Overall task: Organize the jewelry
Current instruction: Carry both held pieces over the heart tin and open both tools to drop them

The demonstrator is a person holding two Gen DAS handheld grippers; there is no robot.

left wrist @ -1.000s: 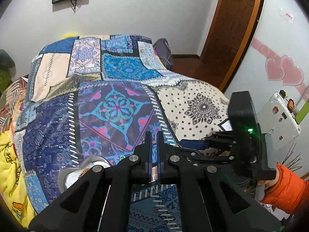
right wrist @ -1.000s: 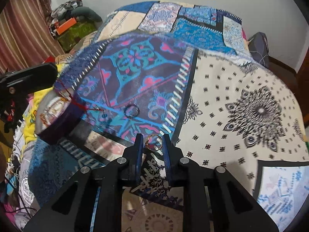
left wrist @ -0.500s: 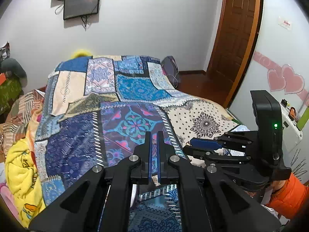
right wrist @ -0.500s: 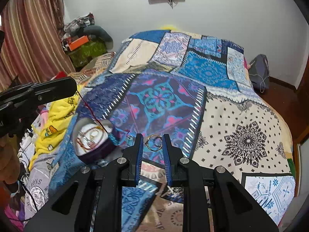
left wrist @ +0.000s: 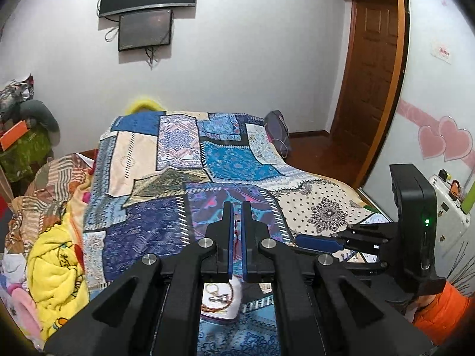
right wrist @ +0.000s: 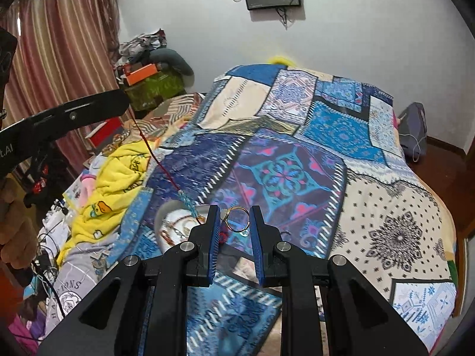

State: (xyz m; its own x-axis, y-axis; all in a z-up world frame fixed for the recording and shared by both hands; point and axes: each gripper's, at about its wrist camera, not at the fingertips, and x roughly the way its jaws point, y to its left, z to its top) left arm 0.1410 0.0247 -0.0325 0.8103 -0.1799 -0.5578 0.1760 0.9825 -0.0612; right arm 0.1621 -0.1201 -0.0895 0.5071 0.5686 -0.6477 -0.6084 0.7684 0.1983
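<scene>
My left gripper [left wrist: 236, 206] is shut on a thin red cord [left wrist: 236, 233] that runs down between its pads. In the right wrist view that cord [right wrist: 160, 160] hangs slanting from the left gripper [right wrist: 123, 101] to a blue beaded end above a round jewelry tin [right wrist: 166, 210]. The tin [left wrist: 234, 311] lies on the bedspread below my left fingers, holding rings and a braided bracelet. My right gripper [right wrist: 235, 210] is shut on a gold ring [right wrist: 236, 219], held upright above the bedspread, right of the tin. Its blue pad [left wrist: 314, 241] shows at the right in the left wrist view.
A patchwork bedspread [right wrist: 297, 163] covers the bed. A yellow blanket [left wrist: 56, 267] and clutter lie along its left side. A dark bag [left wrist: 276, 127] sits on the floor by a wooden door [left wrist: 368, 74]. A person's orange sleeve [left wrist: 439, 317] is low right.
Both grippers have risen and tilted up, so the wall and screen now show. The red cord has been drawn up from the tin; the ring stays gripped.
</scene>
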